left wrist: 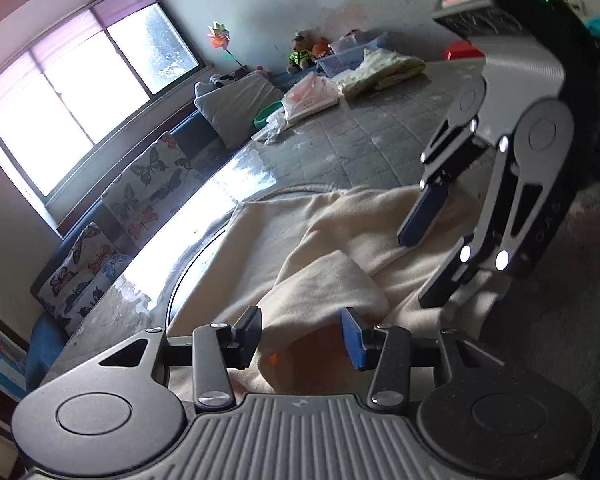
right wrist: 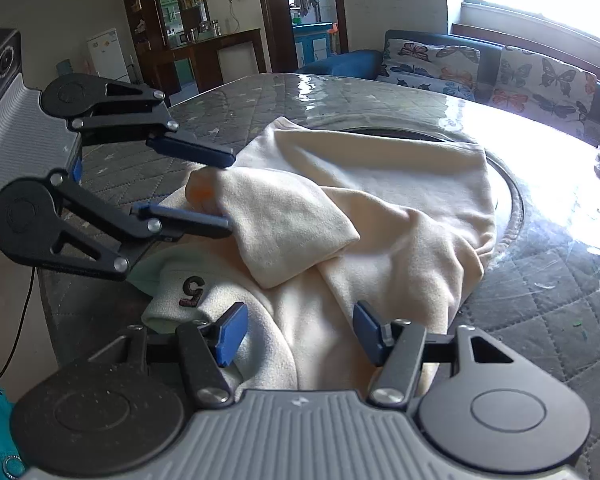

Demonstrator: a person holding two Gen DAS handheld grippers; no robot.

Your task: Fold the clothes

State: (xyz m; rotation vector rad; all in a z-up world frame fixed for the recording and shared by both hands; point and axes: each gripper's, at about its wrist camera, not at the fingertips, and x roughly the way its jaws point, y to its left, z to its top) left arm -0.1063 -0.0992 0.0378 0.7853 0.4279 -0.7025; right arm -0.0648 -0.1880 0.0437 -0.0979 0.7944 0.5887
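A cream garment (left wrist: 332, 240) lies rumpled on the quilted table, also in the right wrist view (right wrist: 380, 208), with a folded sleeve (right wrist: 284, 224) across it and a "5" patch (right wrist: 191, 285) near its edge. My left gripper (left wrist: 300, 338) is open with the sleeve's end between its jaws; it also shows in the right wrist view (right wrist: 230, 190), jaws apart around the sleeve. My right gripper (right wrist: 296, 332) is open just above the cloth by the patch; it shows in the left wrist view (left wrist: 424, 272), jaws apart over the garment.
The grey quilted table (left wrist: 360, 136) has a glossy cover and a round inset (right wrist: 512, 200). Folded clothes and bags (left wrist: 340, 84) lie at its far end. A butterfly-print sofa (right wrist: 500, 72) runs under the window. Cabinets (right wrist: 188, 40) stand beyond.
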